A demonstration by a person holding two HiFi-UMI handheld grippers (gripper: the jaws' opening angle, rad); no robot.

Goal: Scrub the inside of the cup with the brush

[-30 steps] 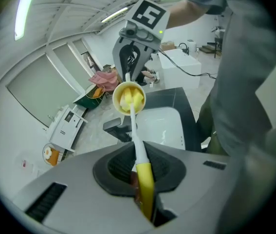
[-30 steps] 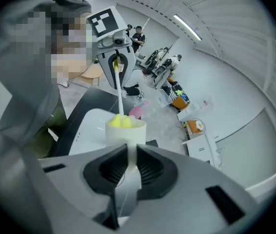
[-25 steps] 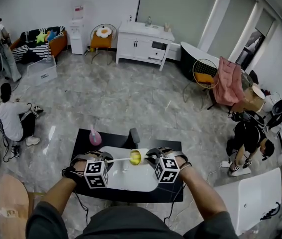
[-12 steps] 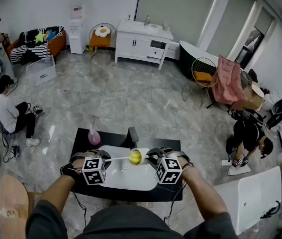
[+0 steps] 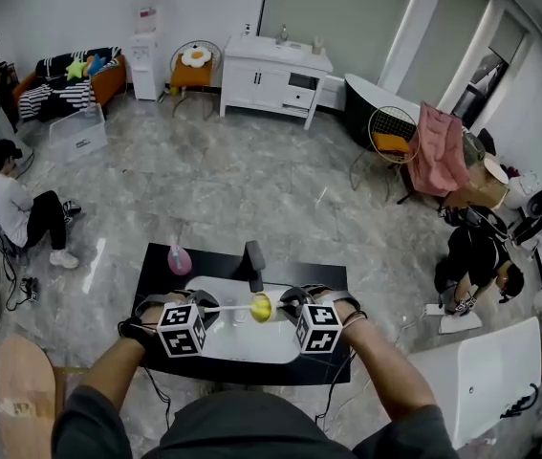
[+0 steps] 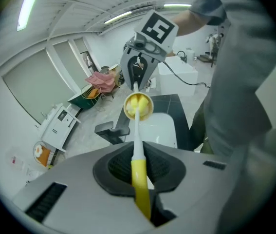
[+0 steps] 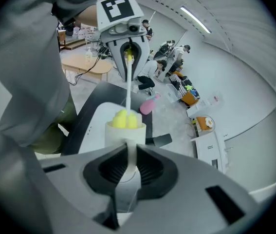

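Where the two grippers face each other, the parts stand thus:
Left gripper (image 6: 140, 179): jaws clamped on the yellow handle of the brush (image 6: 136, 140).
Right gripper (image 7: 127, 172): jaws nearly together, clamped on a narrow white part of the cup (image 7: 124, 133).
Brush head (image 7: 125, 120): yellow sponge, inside the cup mouth.
Cup: held in the air above the white tray (image 5: 251, 347).
Tabletop (image 5: 333, 280): black; pink object (image 5: 181, 261) at far-left corner.

Beyond the left tool (image 5: 205, 307), a pink bottle (image 5: 180, 261) is standing on the black worktop (image 5: 161, 277). A black block (image 5: 254, 256) is standing beyond the right tool (image 5: 287, 304). A white tray (image 5: 251, 348) is lying beneath both tools. A person (image 5: 17, 213) is sitting on the floor, well left of them.
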